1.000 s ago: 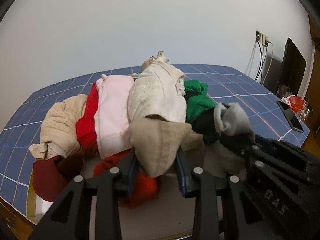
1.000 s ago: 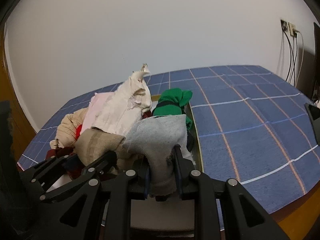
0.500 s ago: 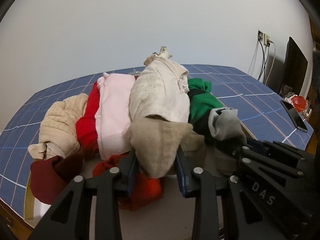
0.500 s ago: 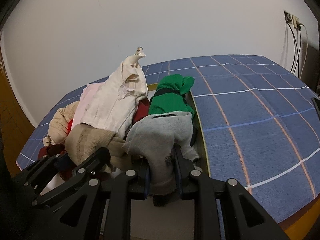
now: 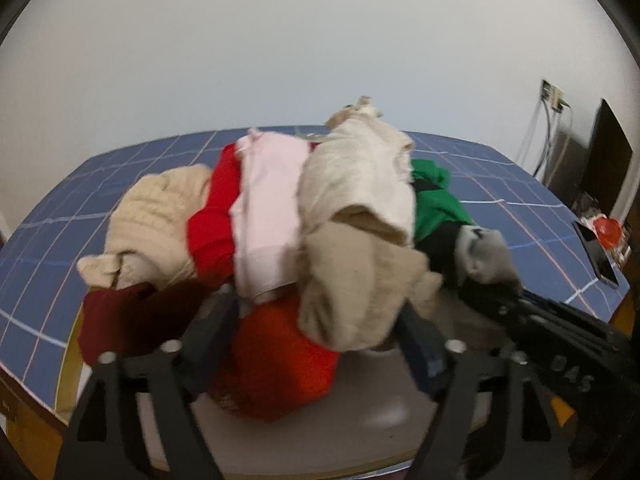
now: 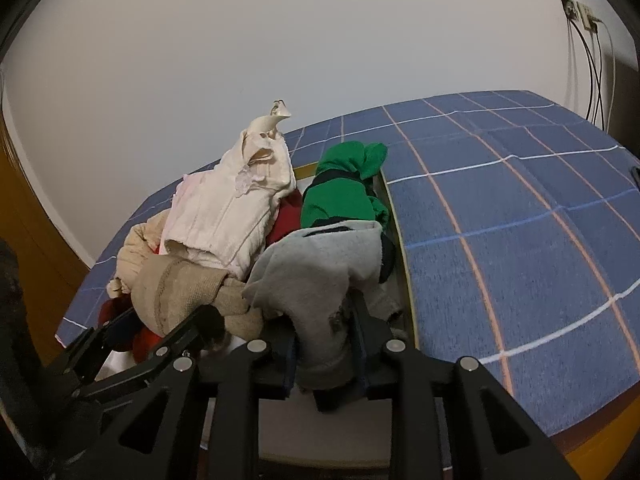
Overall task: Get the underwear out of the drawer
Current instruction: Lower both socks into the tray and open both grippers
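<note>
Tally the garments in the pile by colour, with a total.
Beige or tan: 2
Cream: 1
Pink: 1
Red: 2
Maroon: 1
Green: 1
Grey: 1
Total: 9

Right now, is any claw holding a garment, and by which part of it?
The right claw has a grey garment by its lower hanging end, its jaws just opening slightly. The left claw has just opened wide; the tan garment only lies between its jaws.
</note>
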`<state>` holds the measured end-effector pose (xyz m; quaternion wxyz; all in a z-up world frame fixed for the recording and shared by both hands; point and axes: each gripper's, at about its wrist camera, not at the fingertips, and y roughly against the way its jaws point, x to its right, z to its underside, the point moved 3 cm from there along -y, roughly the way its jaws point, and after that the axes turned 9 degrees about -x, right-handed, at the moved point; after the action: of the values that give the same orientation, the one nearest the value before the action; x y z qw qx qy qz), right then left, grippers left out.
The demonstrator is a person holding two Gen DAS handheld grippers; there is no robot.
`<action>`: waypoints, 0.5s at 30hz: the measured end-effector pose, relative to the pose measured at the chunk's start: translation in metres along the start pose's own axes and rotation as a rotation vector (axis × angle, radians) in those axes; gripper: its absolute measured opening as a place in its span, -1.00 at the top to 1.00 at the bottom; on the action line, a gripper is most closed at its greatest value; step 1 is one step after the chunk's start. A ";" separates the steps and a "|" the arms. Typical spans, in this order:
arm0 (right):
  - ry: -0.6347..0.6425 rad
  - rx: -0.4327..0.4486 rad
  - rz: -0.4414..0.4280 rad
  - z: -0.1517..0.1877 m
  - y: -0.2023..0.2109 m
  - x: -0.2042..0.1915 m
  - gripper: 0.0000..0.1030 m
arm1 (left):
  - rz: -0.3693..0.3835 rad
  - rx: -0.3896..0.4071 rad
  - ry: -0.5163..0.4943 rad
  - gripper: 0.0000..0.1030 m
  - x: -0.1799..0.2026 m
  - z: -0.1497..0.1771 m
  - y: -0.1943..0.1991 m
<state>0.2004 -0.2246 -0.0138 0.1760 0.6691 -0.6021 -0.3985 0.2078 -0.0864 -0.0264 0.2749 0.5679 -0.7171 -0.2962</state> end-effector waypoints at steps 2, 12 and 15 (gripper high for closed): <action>0.000 0.000 -0.002 0.000 0.002 -0.001 0.41 | 0.013 -0.012 0.017 -0.69 -0.005 0.002 0.001; 0.010 -0.014 0.004 0.009 0.011 -0.009 0.37 | -0.028 -0.009 0.030 -0.91 -0.019 0.013 0.013; 0.015 -0.019 0.004 0.011 0.011 -0.011 0.37 | -0.035 -0.009 0.026 -0.91 -0.022 0.016 0.015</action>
<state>0.1854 -0.2140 -0.0087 0.1878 0.6689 -0.5984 -0.3990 0.1906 -0.0602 -0.0270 0.2815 0.5832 -0.7019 -0.2966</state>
